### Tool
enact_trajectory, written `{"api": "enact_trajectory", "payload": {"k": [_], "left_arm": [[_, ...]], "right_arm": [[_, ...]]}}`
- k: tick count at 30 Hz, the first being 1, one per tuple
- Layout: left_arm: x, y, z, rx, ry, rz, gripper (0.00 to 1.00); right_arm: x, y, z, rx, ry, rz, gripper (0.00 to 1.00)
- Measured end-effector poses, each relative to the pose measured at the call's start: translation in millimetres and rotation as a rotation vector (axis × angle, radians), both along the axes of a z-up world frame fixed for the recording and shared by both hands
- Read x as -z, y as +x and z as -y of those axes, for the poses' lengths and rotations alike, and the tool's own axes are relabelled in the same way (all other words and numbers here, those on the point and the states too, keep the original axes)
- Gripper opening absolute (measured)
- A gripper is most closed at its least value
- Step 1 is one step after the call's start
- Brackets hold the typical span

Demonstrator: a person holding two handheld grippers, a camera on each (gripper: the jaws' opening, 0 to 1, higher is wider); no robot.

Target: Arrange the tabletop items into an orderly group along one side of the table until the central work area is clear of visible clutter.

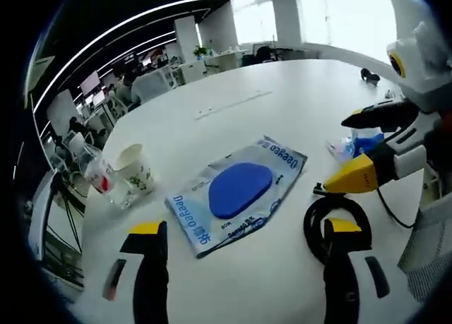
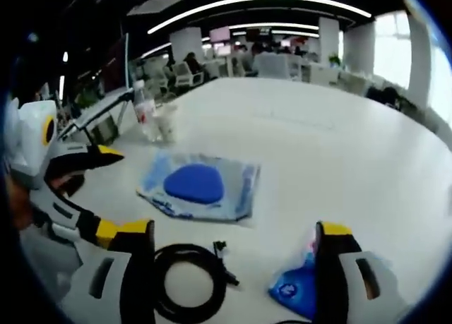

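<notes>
The left gripper (image 1: 240, 257) and the right gripper (image 2: 233, 257) are both held spread and empty above the white table (image 1: 296, 105), so no item is pinched yet. The packaged blue paddle (image 1: 239, 191) lies flat in the central area; just beside it, toward the grippers, a coiled black cable (image 2: 187, 278) and a small blue packet (image 2: 296, 290) are found. Beyond the paddle, a paper cup (image 1: 135, 170) and a plastic bottle (image 1: 99, 172) are already set together at the table edge, probably as the start of the orderly group.
</notes>
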State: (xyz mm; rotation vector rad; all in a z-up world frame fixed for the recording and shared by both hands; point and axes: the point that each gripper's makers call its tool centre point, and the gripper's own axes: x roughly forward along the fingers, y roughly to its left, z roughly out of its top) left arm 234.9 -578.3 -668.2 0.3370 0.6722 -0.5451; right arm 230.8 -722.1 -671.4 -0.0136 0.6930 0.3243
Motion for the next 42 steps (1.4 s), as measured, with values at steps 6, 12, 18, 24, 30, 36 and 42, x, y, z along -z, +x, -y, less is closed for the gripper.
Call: {"api": "enact_trajectory", "payload": {"k": [6,12,18,24,30,36,42], "left_arm": [[-13.7,13.1,-16,-0.046,-0.045,0.027,0.97],[-20.6,23.8,-34,-0.097,-0.081,0.034,1.00],[-19.5,35.5,-49,-0.136,-0.102,0.028,1.00],[-7.3,48.5,-56,-0.162,-0.116,-0.014,1.00],[12.9,55.6,-56,-0.204,-0.137,-0.069,1.00],[28.1,56.8,-50,-0.227,-0.159,-0.108,1.00],[32.4,57.1,-42,-0.222,-0.165,-0.121,1.00]], "right_arm": [[-14.5,17,-7,-0.031,-0.006,0.033,1.00],[-23.2,32,-13,-0.050,-0.001,0.054,1.00],[-20.1,46,-13,-0.054,-0.008,0.036,1.00],[-10.3,57,-15,-0.072,-0.034,0.007,1.00],[1.9,69,-15,-0.059,-0.033,-0.014,1.00],[15.9,74,-13,-0.028,-0.005,-0.059,1.00],[23.6,73,-12,-0.018,0.013,-0.081,0.98]]}}
